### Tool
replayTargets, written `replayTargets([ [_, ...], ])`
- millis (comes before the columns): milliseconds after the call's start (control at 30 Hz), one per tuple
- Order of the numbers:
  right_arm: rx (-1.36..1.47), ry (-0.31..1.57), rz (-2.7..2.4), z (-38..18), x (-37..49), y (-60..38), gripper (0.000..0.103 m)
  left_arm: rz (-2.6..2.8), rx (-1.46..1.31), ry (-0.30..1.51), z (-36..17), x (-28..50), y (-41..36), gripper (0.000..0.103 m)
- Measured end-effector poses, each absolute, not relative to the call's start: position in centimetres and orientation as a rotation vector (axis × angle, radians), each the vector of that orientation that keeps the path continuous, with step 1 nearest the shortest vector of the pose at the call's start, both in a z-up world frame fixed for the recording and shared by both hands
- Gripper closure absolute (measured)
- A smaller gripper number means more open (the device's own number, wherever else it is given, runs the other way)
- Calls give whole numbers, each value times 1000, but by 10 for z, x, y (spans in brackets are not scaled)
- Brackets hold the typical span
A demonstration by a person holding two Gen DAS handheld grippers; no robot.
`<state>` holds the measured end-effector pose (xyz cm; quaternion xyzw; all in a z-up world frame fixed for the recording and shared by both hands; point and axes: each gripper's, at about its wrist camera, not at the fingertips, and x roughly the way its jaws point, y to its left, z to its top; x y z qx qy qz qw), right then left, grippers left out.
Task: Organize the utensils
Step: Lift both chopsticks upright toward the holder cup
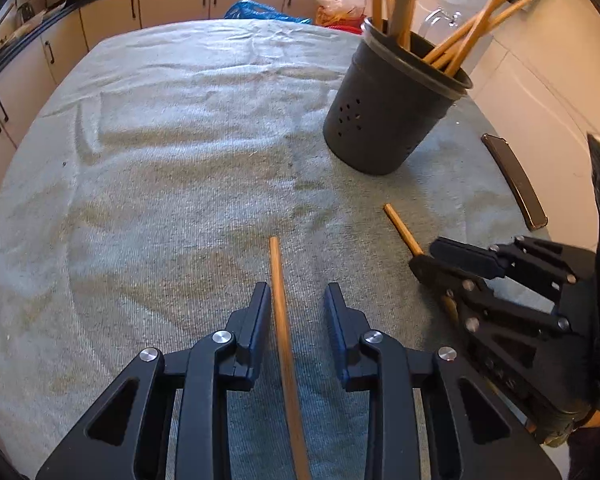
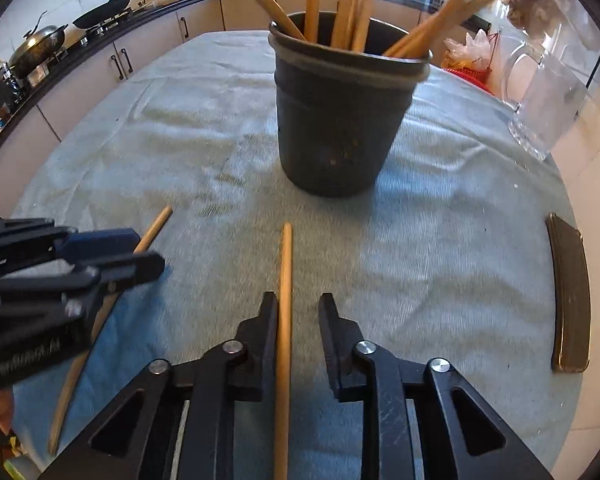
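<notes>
Both hand-held grippers are seen with jaws parted, each straddling a wooden stick lying on the tabletop. Between the fingers of the left hand-held gripper (image 1: 298, 300) one stick (image 1: 282, 320) is seen close beside the left finger, whether touching cannot be told; the other stick (image 2: 285, 304) lies against the left finger of the right hand-held gripper (image 2: 299, 312). A black holder (image 2: 342, 120) filled with more sticks is set upright ahead of both. The tabletop is covered by a grey-blue cloth (image 1: 172, 140); a phone (image 2: 571, 300) lies near its right edge, a glass mug (image 2: 544, 100) beyond. Kitchen cabinets (image 1: 172, 0) are seen behind.
</notes>
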<state>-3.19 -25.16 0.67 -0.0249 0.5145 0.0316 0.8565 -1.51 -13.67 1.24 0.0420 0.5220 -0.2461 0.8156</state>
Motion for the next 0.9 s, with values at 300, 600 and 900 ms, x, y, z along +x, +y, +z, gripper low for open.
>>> replayTargets([
  [300,6,970,104,38,-48,-253,96,-522,44,1017,41,-30,-119,98],
  [600,10,760,82,117,-106,-259,96,-543,-8,835,116,-86,-88,98],
  [900,40,647,65,151,-163,-264,96,-553,11,687,155,-150,-71,98],
])
